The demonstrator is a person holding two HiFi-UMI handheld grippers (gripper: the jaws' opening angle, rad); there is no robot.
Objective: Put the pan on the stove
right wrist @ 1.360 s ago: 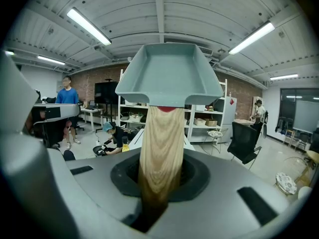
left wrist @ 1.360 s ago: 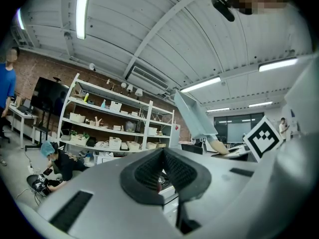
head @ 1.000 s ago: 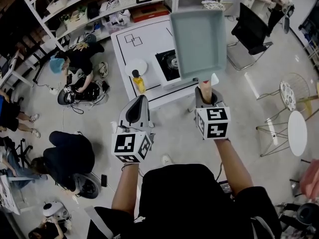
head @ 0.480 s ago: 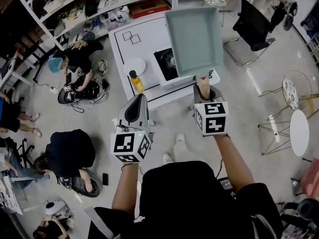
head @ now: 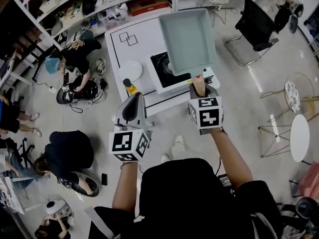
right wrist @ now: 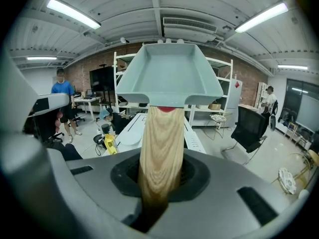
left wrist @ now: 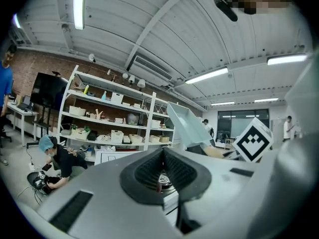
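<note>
A square pale blue-green pan [head: 187, 39] with a wooden handle [head: 198, 85] hangs in the air over the right part of the white table [head: 124, 41]. My right gripper [head: 200, 94] is shut on that handle. Below the pan's left edge sits the black stove burner [head: 163, 66]. In the right gripper view the handle [right wrist: 159, 148] runs up from the right gripper [right wrist: 158, 185] to the pan [right wrist: 169, 76]. My left gripper [head: 132, 107] is held in front of the table, shut and with nothing in it. From the left gripper view the pan [left wrist: 188, 126] shows at the right.
A white plate [head: 130, 69] and a yellow bottle [head: 130, 87] stand on the table left of the stove. Shelves [head: 99, 4] line the back. People crouch on the floor at left [head: 75, 59]. A black chair [head: 256, 26] and a round white table [head: 297, 133] stand at right.
The pan and my right gripper have moved left and nearer the stove. The table has come closer in the head view. My left gripper kept its place.
</note>
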